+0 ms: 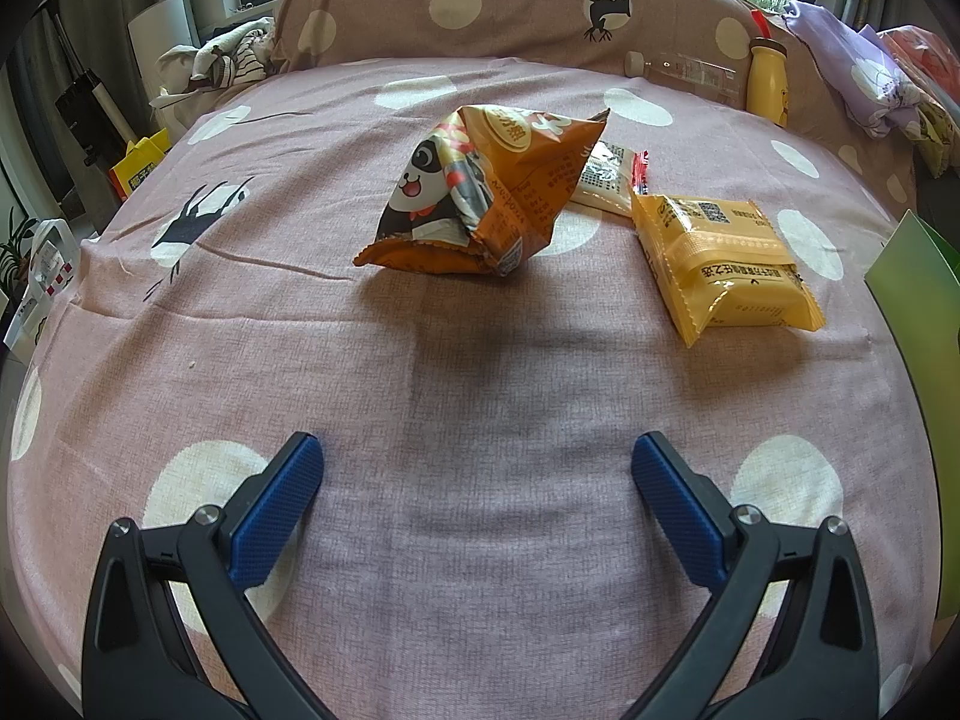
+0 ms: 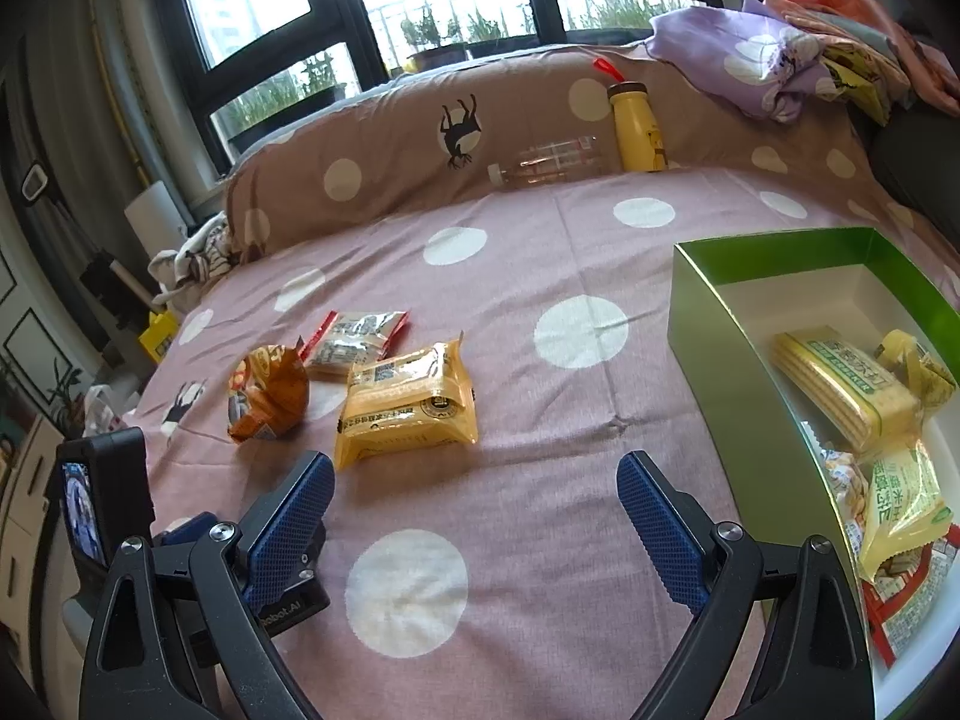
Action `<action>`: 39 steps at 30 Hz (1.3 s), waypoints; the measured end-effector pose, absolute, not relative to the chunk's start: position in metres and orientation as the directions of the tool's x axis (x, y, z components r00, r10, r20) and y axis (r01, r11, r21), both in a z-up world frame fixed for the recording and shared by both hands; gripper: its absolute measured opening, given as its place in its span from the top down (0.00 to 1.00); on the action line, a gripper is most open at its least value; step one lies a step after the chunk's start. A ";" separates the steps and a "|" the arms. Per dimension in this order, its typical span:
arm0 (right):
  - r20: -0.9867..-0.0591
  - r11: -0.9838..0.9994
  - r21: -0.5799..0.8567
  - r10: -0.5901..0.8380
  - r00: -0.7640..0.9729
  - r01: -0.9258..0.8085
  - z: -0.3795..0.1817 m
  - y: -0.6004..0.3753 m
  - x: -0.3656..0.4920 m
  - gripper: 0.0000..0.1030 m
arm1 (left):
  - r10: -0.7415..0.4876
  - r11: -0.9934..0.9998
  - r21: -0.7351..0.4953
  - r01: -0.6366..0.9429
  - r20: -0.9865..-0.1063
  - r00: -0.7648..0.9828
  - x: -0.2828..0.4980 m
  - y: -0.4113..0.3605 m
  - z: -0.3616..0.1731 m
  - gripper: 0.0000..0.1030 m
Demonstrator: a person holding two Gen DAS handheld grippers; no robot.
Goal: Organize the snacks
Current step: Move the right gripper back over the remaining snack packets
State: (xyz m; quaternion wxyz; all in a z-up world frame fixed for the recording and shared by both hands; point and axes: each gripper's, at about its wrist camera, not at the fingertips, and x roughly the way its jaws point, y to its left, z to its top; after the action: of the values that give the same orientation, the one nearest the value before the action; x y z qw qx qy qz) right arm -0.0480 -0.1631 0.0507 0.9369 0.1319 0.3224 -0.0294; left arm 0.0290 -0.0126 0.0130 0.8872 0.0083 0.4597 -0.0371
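Three snacks lie on the pink dotted bedsheet (image 1: 468, 540). An orange panda bag (image 1: 480, 192) (image 2: 270, 396) stands crumpled in the middle. To its right lies a yellow packet (image 1: 720, 264) (image 2: 408, 408), and behind them a small white packet with red ends (image 1: 606, 177) (image 2: 354, 342). A green box (image 2: 720, 324) at the right holds several packets. My left gripper (image 1: 477, 462) is open and empty, well short of the panda bag. My right gripper (image 2: 477, 483) is open and empty, just in front of the yellow packet. The left gripper's body (image 2: 102, 510) shows at the right wrist view's left edge.
A long pillow (image 2: 390, 162) lines the far side of the bed, with a clear plastic bottle (image 2: 552, 162) lying against it and a yellow bottle (image 2: 639, 132) standing beside. Folded bedding (image 2: 750, 60) is piled at the far right. The bed's left edge drops to floor clutter (image 1: 138, 162).
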 end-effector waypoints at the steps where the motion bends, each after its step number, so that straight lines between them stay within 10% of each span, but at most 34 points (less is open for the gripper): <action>1: -0.612 0.964 0.227 0.028 0.790 0.142 0.050 -0.163 -0.048 0.08 | -0.058 0.997 -0.019 0.073 -0.816 0.575 0.029 -0.013 0.013 0.00; 39: -0.633 0.981 0.134 -0.023 0.774 0.138 0.046 -0.147 -0.040 0.08 | -0.059 0.997 -0.019 0.074 -0.816 0.576 0.029 -0.012 0.013 0.00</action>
State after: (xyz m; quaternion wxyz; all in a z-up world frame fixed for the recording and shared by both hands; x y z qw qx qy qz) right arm -0.0399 -0.1465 0.0458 0.9378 0.0868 0.3334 -0.0429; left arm 0.0287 -0.0124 0.0131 0.8875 0.0085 0.4591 -0.0374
